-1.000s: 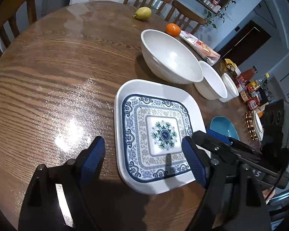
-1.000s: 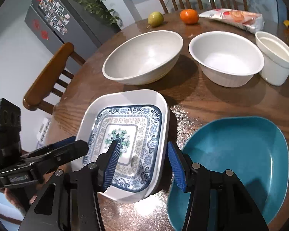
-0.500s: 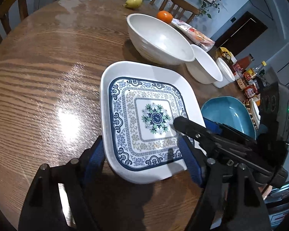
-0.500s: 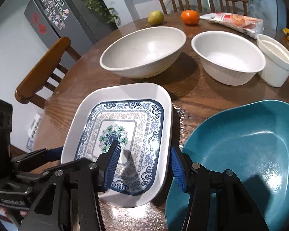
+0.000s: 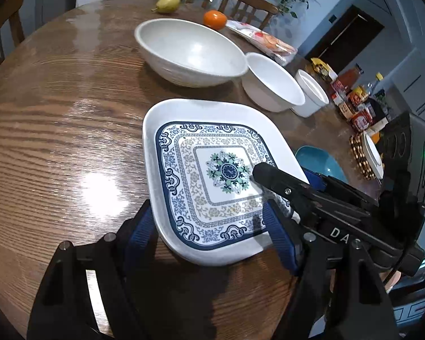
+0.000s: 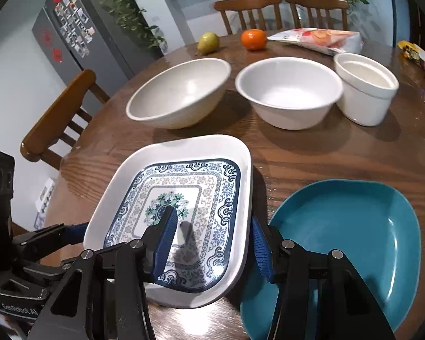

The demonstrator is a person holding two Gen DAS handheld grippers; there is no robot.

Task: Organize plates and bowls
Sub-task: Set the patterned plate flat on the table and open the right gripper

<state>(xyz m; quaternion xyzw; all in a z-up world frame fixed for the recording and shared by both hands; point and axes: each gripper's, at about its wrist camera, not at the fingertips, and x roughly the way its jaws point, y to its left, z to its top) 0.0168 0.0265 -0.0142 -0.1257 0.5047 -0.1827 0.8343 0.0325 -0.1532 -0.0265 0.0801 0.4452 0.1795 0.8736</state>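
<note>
The patterned square plate (image 6: 184,212) is sitting near the table's (image 5: 56,130) near edge, its right rim clamped by the right gripper (image 6: 209,243), one finger lying on the plate's face and the other under the rim beside the teal plate (image 6: 354,240). The left gripper (image 5: 209,235) is closing its fingers around the plate's near corner, not yet visibly pressing. If the two grips are pulling unevenly, the glossy plate could be slipping or tipping, perhaps knocking the teal plate.

A square white plate with blue pattern (image 6: 184,198) is seen beside a teal plate (image 6: 354,226); three white bowls (image 6: 289,90) are lined up behind.
</note>
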